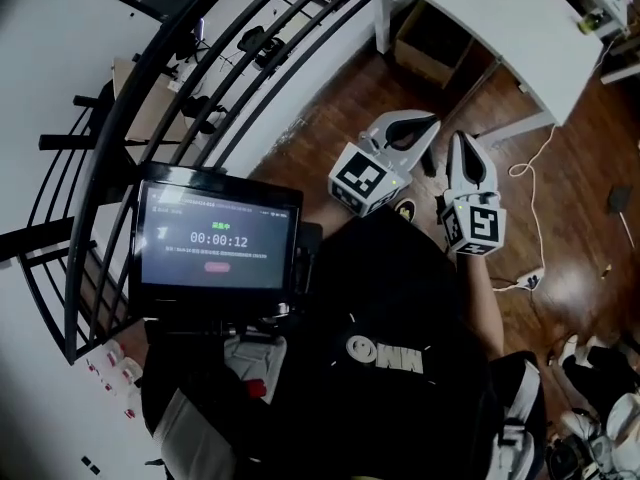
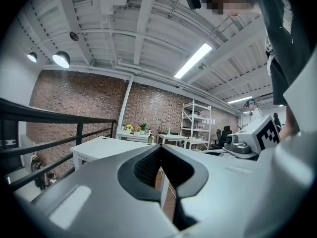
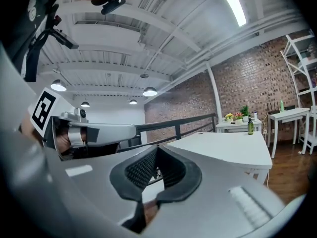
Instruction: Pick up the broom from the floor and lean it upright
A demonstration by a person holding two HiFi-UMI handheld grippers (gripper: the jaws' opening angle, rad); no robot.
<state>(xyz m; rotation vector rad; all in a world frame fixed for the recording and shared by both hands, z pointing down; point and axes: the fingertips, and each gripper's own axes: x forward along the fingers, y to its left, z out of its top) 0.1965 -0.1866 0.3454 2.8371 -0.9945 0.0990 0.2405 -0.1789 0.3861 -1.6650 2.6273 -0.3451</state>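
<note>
Fingers on the left gripper are pressed tip to tip with nothing between them, and the right gripper is the same, its fingers fully together and empty. Both grippers are up in front of the person's black top, side by side and just apart, the left one angled toward the right one, both aimed out over the wooden floor. Ahead of them stands a white bench, and a white cable trails across the boards below it. Off to the left runs a black railing, with a small screen lit up beside it. As for the broom, I can't spot it in any view.
</note>
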